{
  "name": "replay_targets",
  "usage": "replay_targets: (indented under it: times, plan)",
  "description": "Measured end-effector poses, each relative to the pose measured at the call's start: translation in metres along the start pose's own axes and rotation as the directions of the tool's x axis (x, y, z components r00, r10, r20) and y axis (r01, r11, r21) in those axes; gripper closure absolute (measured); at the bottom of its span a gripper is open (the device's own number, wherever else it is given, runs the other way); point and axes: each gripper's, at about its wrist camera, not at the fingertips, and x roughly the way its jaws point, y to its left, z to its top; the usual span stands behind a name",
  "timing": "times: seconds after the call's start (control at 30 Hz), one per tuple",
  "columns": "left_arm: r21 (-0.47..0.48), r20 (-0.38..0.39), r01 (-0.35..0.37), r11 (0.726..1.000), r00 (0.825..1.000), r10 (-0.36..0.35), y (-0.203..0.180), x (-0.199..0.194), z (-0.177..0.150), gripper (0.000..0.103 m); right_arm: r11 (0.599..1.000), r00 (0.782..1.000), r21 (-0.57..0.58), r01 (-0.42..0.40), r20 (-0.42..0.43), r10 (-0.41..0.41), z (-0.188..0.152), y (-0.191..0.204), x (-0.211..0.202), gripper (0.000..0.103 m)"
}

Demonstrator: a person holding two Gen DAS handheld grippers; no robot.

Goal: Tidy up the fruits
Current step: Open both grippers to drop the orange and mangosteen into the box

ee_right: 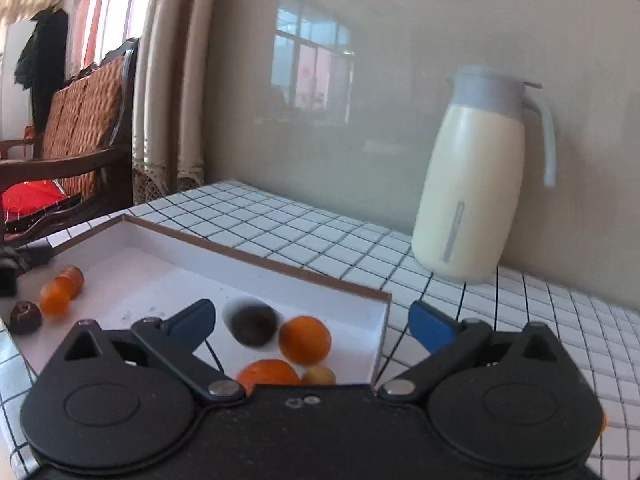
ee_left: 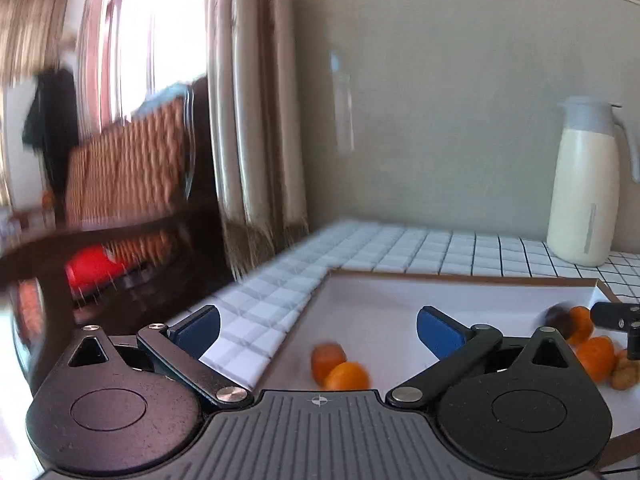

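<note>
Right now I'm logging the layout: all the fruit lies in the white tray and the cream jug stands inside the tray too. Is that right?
Not quite. The fruit does lie in the white tray, but the cream jug stands outside it, on the tiled countertop against the wall, past the tray's far edge. The right wrist view shows this clearly.

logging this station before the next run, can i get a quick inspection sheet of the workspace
surface: white tiled counter with dark grout, against a grey wall.
job's things: white shallow box with brown rim holds the fruit; two oranges and a dark fruit at one end, two oranges, a dark fruit and a small yellowish fruit at the other.
clutter: cream jug with grey lid standing on the counter beyond the box.
grippers: left hand-held gripper open, empty; right hand-held gripper open, empty.
cables: nothing seen.
surroundings: curtain, wooden wicker-backed bench.
</note>
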Motion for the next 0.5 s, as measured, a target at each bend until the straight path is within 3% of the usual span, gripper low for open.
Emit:
replay_targets:
  times: [0.2, 0.5]
  plan:
    - [0.03, -0.019, 0.016, 0.999, 1.0, -0.015, -0.003, 0.003, -0.003, 0.0, 0.999, 0.998, 0.025, -0.027, 0.058, 0.026, 0.003, 0.005, -0.01, 0.006]
    - [0.032, -0.002, 0.026, 0.999, 1.0, -0.026, -0.004, -0.009, -0.002, 0.0, 0.999, 0.998, 0.016, -0.031, 0.055, 0.03, 0.008, 0.006, -0.013, 0.006]
